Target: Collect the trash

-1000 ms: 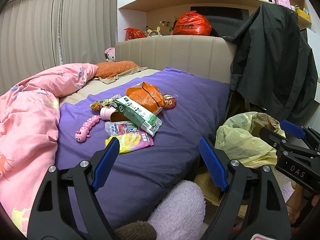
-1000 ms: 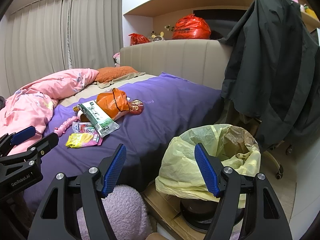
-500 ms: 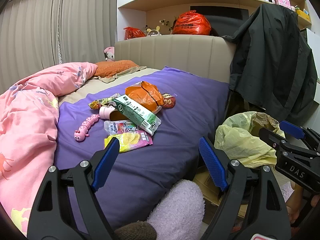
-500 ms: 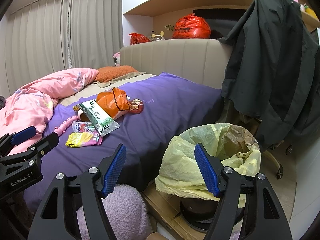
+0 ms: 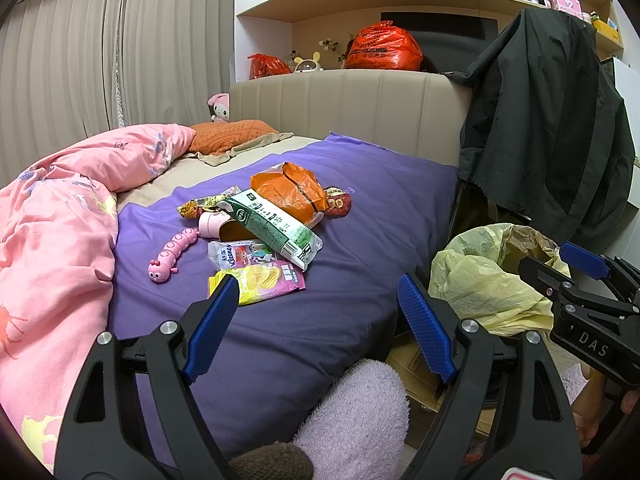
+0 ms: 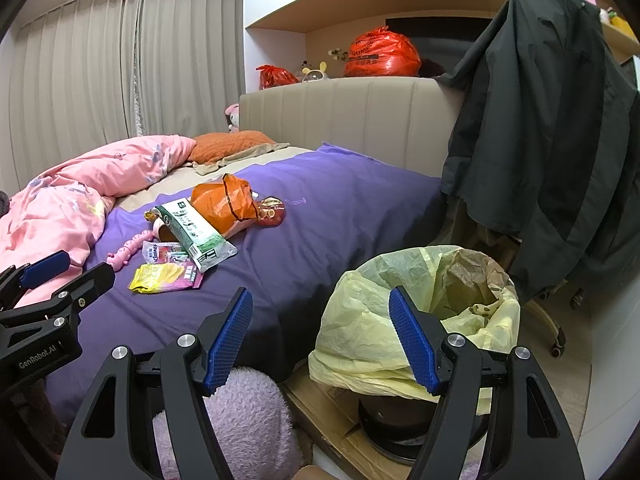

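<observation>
Snack wrappers lie in a heap on the purple bedspread (image 5: 380,208): a yellow-pink chip packet (image 5: 260,282), a green-white pack (image 5: 276,226), an orange bag (image 5: 290,192), a small white-pink packet (image 5: 236,254). A bin lined with a yellow bag (image 6: 420,312) stands on the floor beside the bed. My left gripper (image 5: 316,330) is open and empty, short of the chip packet. My right gripper (image 6: 322,338) is open and empty, in front of the bin. In the right wrist view the heap shows around the green-white pack (image 6: 196,234).
A pink caterpillar toy (image 5: 172,256) and a pink cup (image 5: 214,224) lie among the wrappers. A pink quilt (image 5: 52,216) covers the bed's left side. A dark jacket (image 5: 540,136) hangs over a chair at right. A fluffy lilac slipper (image 5: 356,412) is below the grippers.
The left wrist view has shifted slightly, so the wrappers sit a little lower and nearer. Both grippers stay open. Nothing on the bed has moved.
</observation>
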A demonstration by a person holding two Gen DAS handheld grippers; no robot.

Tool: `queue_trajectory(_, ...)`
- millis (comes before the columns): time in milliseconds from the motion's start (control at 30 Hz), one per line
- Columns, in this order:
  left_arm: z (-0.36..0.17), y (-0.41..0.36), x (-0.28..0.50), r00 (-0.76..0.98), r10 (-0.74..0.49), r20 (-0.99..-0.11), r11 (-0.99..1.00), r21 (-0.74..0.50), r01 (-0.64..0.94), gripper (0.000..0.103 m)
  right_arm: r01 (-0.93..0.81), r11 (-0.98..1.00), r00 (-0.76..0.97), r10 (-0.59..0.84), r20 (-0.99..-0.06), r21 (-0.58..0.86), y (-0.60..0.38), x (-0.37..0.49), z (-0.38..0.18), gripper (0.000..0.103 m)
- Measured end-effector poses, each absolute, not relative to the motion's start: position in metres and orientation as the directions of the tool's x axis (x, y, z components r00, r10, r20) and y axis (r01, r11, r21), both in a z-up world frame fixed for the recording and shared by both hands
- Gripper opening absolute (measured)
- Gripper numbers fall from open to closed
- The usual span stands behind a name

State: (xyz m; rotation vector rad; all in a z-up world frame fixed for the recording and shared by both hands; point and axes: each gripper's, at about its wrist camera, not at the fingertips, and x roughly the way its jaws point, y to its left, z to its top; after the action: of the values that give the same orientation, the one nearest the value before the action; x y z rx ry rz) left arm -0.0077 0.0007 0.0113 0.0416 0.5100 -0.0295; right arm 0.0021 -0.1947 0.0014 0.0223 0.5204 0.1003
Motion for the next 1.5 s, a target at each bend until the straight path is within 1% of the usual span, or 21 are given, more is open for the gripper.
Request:
queue_trajectory(1067,0.013,0.003,-0.003,0.874,-0.024,-0.485,0.998,0.035,0.047,0.078,-0.087,0.996,0.861,0.093,-0.500,0.035,-0.197,0.004,-0.002,0.067)
queue_trajectory(1167,0.014,0.007,0.009,0.888,-0.013,-0.459,0.998,0.043,0.037,0.078,-0.080,0.997,0.859,0.081,-0.505,0.024,-0.200,0.010,-0.005,0.067)
queue_trajectory(1233,0.011,0.014,0.022,0.888,-0.005,-0.461,0.999,0.044,0.029,0.078,-0.074,0.997,0.857,0.075,-0.509,0.022,-0.202,0.017,-0.007,0.067)
queue_trajectory(1400,0.003,0.045,0.070,0.853,-0.022,-0.521,0.999,0.012,0.033,0.078,-0.076,0.997,0.846,0.075,-0.529,0.019,-0.203,0.048,-0.011,0.067)
queue_trajectory(1500,0.002,0.067,0.106,0.837,-0.017,-0.546,0.998,0.037,0.044,0.078,-0.091,0.996,0.838,0.084,-0.539,0.014,-0.197,0.069,-0.013,0.067)
